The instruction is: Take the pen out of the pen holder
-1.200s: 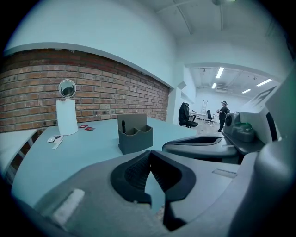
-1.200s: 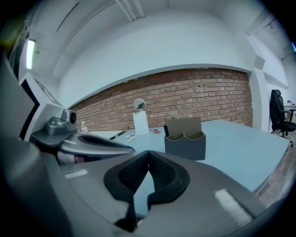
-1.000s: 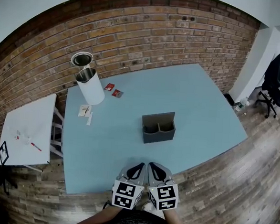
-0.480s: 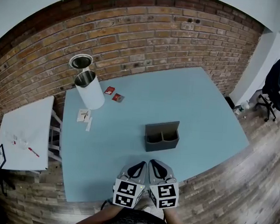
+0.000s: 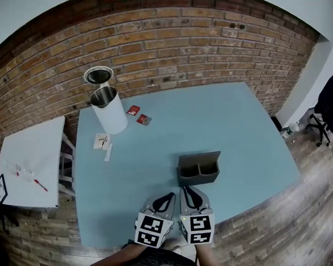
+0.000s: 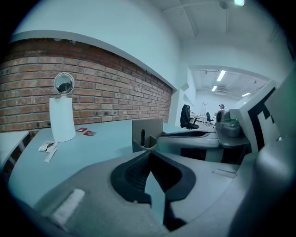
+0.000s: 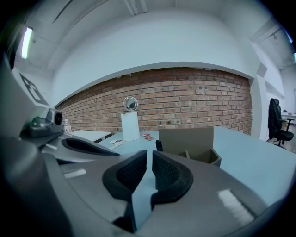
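A grey two-compartment pen holder (image 5: 199, 167) stands on the light blue table (image 5: 152, 168), just beyond my grippers. The black top of a pen (image 6: 143, 137) sticks up from its left compartment, and the same pen (image 7: 158, 145) also shows in the right gripper view. In the head view the pen is too small to make out. My left gripper (image 5: 162, 204) and right gripper (image 5: 190, 198) hover side by side over the table's near edge, short of the holder. Both are shut with nothing between their pads.
A white cylinder (image 5: 109, 109) with a round mirror (image 5: 98, 74) behind it stands at the table's far left. Two red packets (image 5: 144, 120) and white paper scraps (image 5: 101, 141) lie near it. A white side table (image 5: 31, 160) is at left, an office chair (image 5: 332, 98) at far right.
The pen holder now sits lower and further right in the head view, closer to my grippers. Both grippers stay together and shut.
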Action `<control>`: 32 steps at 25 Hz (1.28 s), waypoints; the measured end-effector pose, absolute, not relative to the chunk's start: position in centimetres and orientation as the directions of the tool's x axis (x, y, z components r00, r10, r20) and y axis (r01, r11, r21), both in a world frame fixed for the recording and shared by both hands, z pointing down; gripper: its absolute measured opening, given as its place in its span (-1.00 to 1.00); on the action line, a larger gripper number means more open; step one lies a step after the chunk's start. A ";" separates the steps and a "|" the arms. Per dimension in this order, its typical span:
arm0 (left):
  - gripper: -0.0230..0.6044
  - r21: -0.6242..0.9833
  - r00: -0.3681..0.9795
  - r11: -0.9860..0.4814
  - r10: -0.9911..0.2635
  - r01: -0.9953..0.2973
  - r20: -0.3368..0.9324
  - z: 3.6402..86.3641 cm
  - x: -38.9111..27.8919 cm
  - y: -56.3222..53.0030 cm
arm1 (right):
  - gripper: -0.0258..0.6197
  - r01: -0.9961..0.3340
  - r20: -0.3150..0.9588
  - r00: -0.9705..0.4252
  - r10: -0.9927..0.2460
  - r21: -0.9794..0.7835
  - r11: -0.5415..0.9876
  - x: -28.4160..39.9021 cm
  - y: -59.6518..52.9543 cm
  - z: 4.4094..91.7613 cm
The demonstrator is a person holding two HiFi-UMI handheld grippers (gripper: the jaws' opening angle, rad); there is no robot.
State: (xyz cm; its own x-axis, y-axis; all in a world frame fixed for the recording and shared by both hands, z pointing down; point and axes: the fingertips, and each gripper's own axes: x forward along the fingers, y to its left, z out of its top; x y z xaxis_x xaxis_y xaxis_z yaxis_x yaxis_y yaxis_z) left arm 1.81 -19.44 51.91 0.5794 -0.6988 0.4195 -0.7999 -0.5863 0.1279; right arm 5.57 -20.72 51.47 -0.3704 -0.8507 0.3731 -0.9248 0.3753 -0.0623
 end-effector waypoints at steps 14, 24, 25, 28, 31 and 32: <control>-0.91 0.151 0.600 -0.602 -0.672 -0.784 0.433 52.9 1.8 -21.6 | -0.71 -0.936 0.369 -0.328 -0.870 -0.007 0.351 5.8 -24.8 51.6; -0.91 0.154 0.604 -0.608 -0.660 -0.779 0.447 53.7 1.4 -22.3 | -0.68 -0.934 0.391 -0.323 -0.862 0.015 0.357 5.3 -26.8 52.7; -0.91 0.155 0.603 -0.608 -0.660 -0.779 0.448 53.8 1.3 -22.3 | -0.68 -0.933 0.393 -0.324 -0.860 0.021 0.360 5.2 -27.0 52.9; -0.91 0.160 0.603 -0.606 -0.657 -0.779 0.453 53.9 1.2 -22.3 | -0.68 -0.931 0.398 -0.319 -0.860 0.036 0.363 5.1 -27.3 53.0; -0.91 0.149 0.598 -0.604 -0.664 -0.783 0.449 53.5 1.0 -22.7 | -0.70 -0.932 0.398 -0.315 -0.861 0.040 0.360 5.2 -27.4 52.9; -0.91 0.151 0.599 -0.604 -0.664 -0.783 0.448 53.6 1.0 -22.7 | -0.72 -0.932 0.398 -0.314 -0.862 0.042 0.359 5.3 -27.5 52.9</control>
State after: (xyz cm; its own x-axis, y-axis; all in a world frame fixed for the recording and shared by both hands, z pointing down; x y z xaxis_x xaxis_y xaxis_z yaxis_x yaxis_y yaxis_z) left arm 1.05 -22.67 53.55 0.5986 -0.6643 0.4476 -0.7828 -0.6036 0.1510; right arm 5.27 -27.45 52.91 -0.3142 -0.8617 0.3984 -0.9323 0.3593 0.0418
